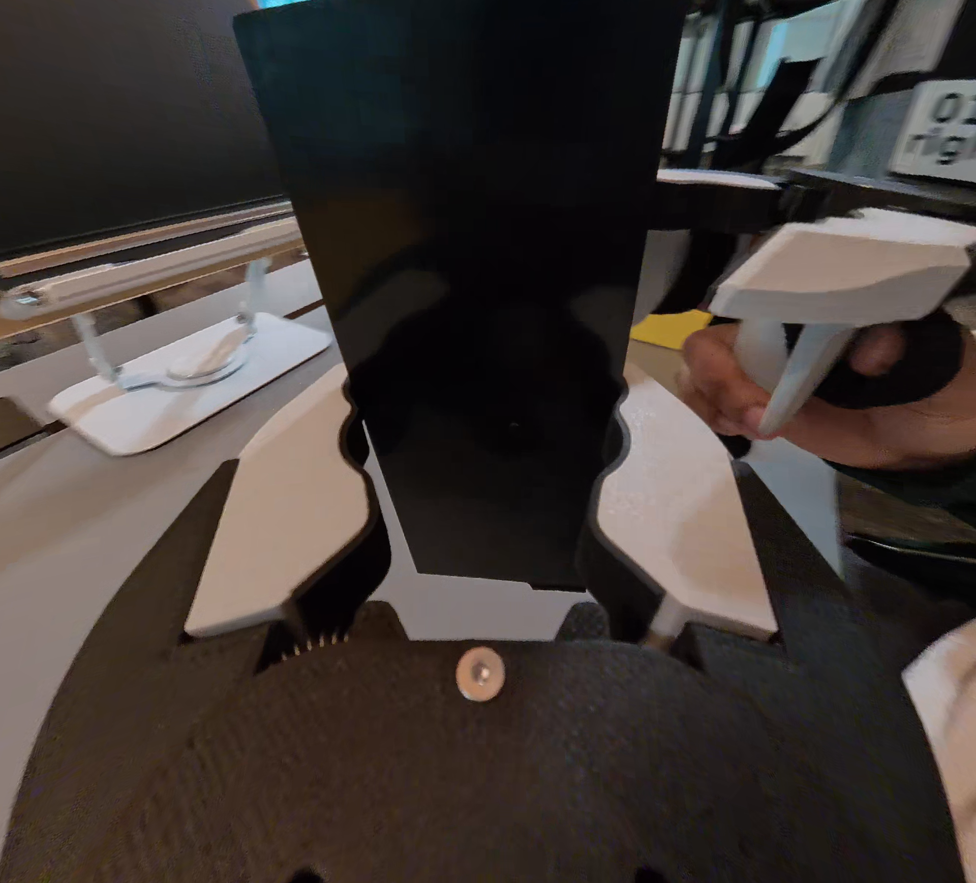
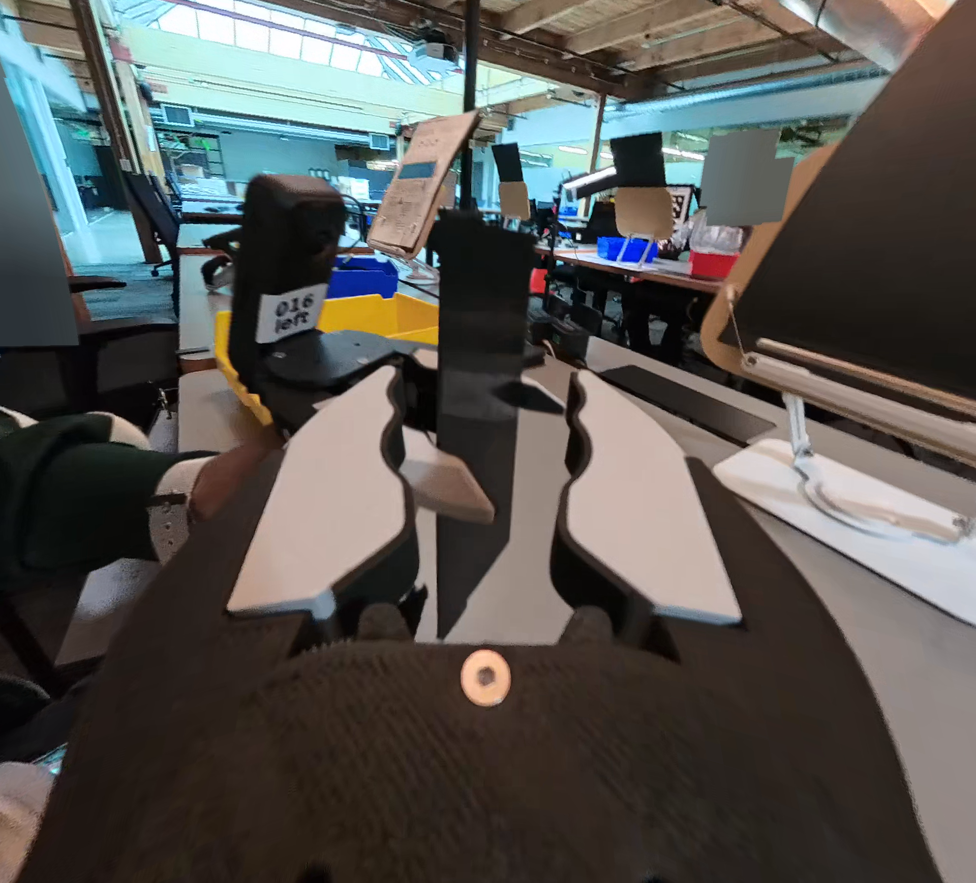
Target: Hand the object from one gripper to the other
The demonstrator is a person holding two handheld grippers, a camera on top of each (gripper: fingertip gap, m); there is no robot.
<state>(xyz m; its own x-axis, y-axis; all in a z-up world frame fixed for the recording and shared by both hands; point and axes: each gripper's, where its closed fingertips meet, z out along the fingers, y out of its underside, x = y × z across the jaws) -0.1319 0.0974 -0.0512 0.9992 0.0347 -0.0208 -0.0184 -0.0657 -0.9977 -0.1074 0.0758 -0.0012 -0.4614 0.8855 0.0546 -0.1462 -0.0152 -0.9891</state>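
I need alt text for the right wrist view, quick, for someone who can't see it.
A black panel stands edge-on between the open right claw fingers, not yet gripped. The left claw holds it from the left side, a hand behind it. A yellow bin and a stand sit on the table.

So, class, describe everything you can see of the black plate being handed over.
The black plate is a flat, thin, glossy panel, plastic by the look of it, with straight edges, a stepped notch at its top and cut corners at the bottom. It stands upright, off the table. The left gripper is shut on its lower part, both white fingers pressing its side edges. In the right wrist view it shows edge-on between the open fingers of the right gripper, which do not touch it.
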